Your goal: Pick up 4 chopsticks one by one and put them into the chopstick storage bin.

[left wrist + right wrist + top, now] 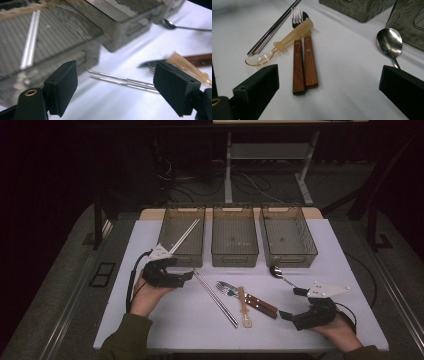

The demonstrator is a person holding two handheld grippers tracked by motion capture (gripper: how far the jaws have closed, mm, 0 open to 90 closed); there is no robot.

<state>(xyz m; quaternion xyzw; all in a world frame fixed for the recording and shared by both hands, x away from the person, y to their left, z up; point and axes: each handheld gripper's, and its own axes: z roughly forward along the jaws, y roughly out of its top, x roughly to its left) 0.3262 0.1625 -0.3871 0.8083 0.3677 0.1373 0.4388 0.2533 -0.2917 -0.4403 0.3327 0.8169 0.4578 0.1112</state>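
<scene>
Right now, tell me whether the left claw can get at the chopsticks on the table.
Probably yes. The left claw is open with nothing between its jaws, and the chopsticks lie bare on the table just ahead of it, beside the fork, not under it.

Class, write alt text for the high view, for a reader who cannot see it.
A person's two grippers, left and right, hover open over a white table of loose cutlery: chopsticks, fork and knife, plastic spoon, metal spoon. Behind stand three bins; the left one holds chopsticks.
</scene>
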